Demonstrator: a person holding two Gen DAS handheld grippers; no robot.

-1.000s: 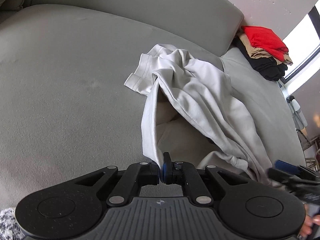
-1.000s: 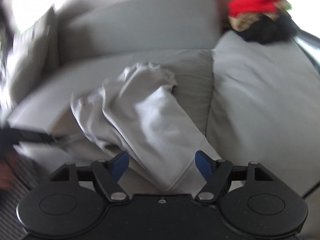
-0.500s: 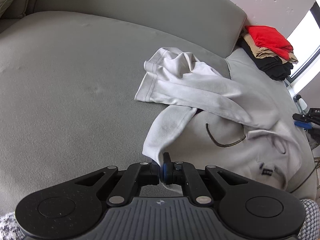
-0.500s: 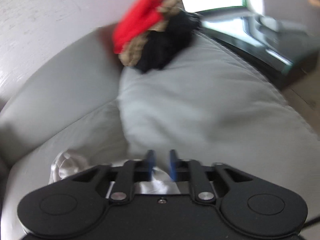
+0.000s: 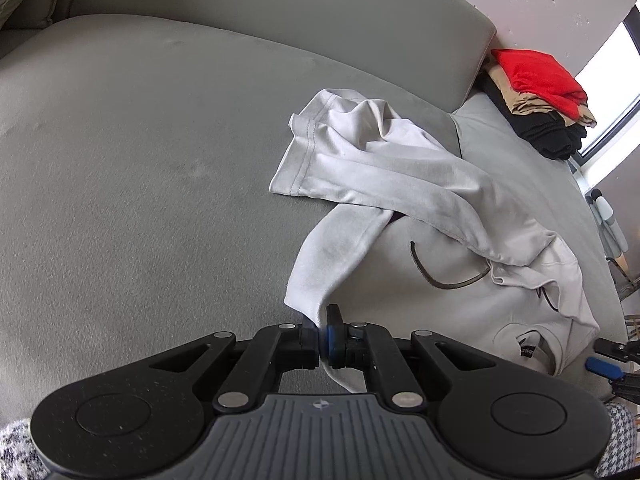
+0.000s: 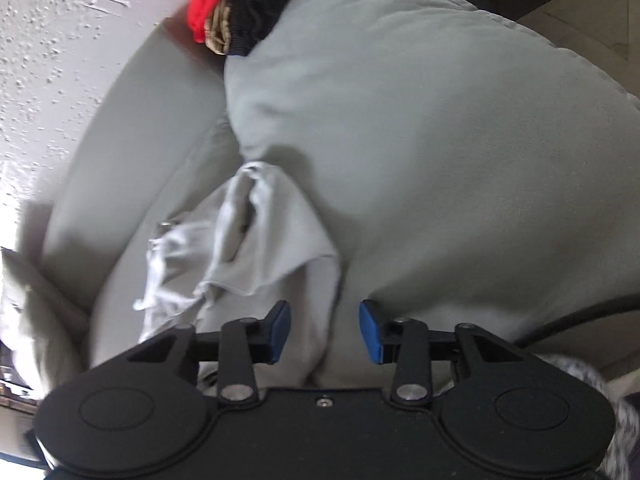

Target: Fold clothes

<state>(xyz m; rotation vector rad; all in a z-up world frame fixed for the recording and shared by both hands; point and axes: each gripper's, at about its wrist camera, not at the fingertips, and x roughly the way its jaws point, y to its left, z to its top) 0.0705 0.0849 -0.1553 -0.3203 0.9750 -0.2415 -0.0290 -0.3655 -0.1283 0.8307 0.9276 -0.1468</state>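
While the grey sofa (image 5: pixel 160 168) fills most of both views, the job looks barely begun. Sofa first: big seat cushion at left of the left-wrist view, a second cushion (image 6: pixel 420 140) taking up the centre-right of the right-wrist view. On it, centre to lower right of the left view, lies the pale grey hoodie (image 5: pixel 440 272), crumpled, one sleeve thrown across the body, dark drawstring showing, no neat fold yet. Upper right, against the backrest end, sits a pile of clothes (image 5: pixel 540 100), red on top, tan, then black, prob. already folded, so part of the work seems done.

Left tool (image 5: pixel 320 340), bottom centre, is clamped tight on a hem or edge of the hoodie; cloth runs up from its jaws. Right tool (image 6: pixel 324 332), bottom centre of its own view, is partly spread & opening, cloth lying under the gap but pads not pressing it.

Left to do, I'd judge: flatten, tuck sleeves, fold, stack.
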